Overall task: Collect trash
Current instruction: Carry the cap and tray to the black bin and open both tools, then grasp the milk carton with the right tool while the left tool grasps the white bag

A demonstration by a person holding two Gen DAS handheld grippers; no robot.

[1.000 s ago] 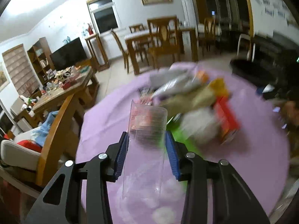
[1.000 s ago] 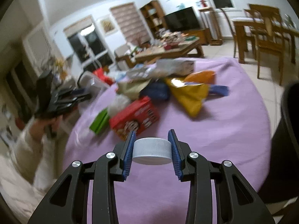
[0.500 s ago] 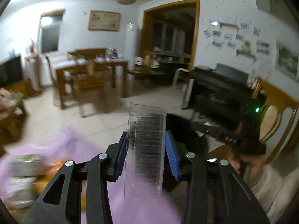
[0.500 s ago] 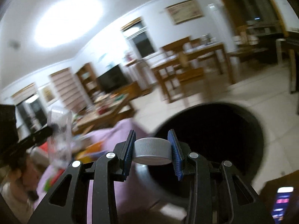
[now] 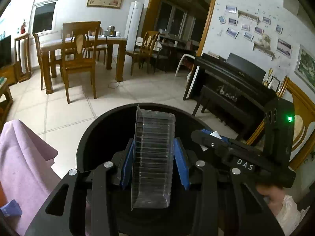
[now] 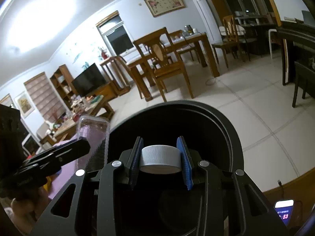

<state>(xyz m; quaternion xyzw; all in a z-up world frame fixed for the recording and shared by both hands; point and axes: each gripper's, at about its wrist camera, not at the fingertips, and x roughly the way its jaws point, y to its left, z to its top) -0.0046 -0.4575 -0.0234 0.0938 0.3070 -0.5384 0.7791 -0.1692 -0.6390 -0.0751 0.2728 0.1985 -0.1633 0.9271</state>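
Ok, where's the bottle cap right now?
In the right wrist view, the cap sits clamped between the right gripper's fingers, over the black bin's opening.

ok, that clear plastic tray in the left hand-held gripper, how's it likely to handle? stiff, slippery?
The clear plastic tray looks thin-walled and see-through, so probably very light and flexible; a hard squeeze might buckle it. Its ribbed sides likely add some stiffness and give the left hand-held gripper pads some purchase. Held above the black bin, it should drop in, perhaps tumbling.
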